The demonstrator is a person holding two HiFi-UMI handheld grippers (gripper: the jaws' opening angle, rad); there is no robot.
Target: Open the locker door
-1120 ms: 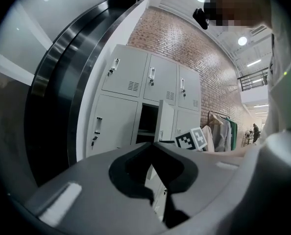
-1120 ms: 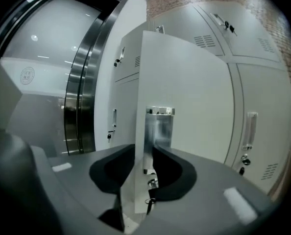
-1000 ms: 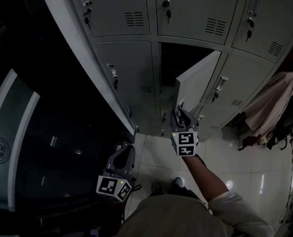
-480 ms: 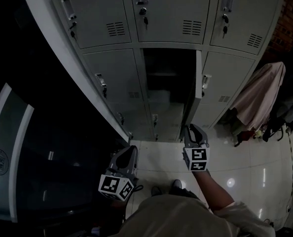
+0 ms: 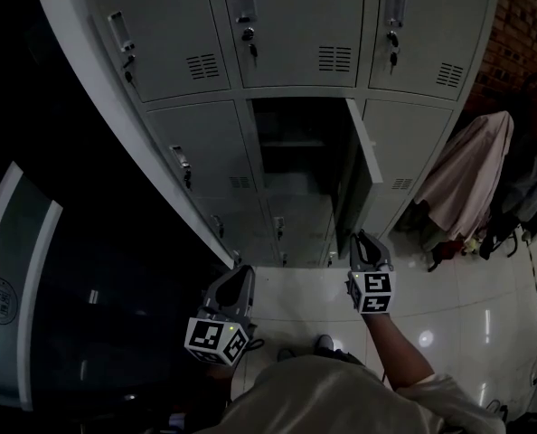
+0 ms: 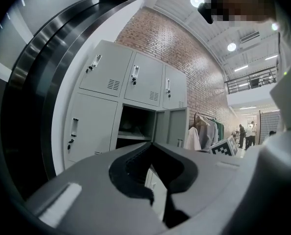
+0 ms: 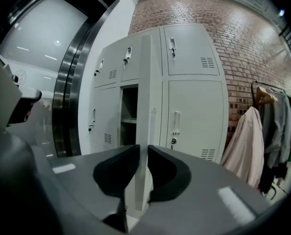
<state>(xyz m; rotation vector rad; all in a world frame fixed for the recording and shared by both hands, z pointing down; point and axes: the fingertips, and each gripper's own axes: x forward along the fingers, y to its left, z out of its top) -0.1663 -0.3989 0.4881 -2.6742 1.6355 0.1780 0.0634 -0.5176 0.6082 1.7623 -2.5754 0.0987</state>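
Observation:
The grey middle locker door (image 5: pixel 360 156) stands swung out to the right, and the dark compartment (image 5: pixel 294 147) with its shelf is exposed. My right gripper (image 5: pixel 362 240) hangs below the door's lower corner, apart from it. Its jaws are closing to a thin slit with nothing between them. In the right gripper view the door's edge (image 7: pixel 144 106) shows beyond the right gripper (image 7: pixel 143 148). My left gripper (image 5: pixel 242 274) is held low at the left, shut and empty. In the left gripper view the left gripper (image 6: pixel 152 145) points at the open door (image 6: pixel 177 126).
Closed lockers with handles and keys surround the open one. Coats (image 5: pixel 472 183) hang on a rack at the right by a brick wall. A dark glass wall (image 5: pixel 33 269) stands at the left. Pale glossy tiles (image 5: pixel 449 306) cover the floor.
The door has swung from half open to fully out. My right gripper has come off the door's edge, drawn back and down, and its jaws have narrowed. The left gripper barely moved.

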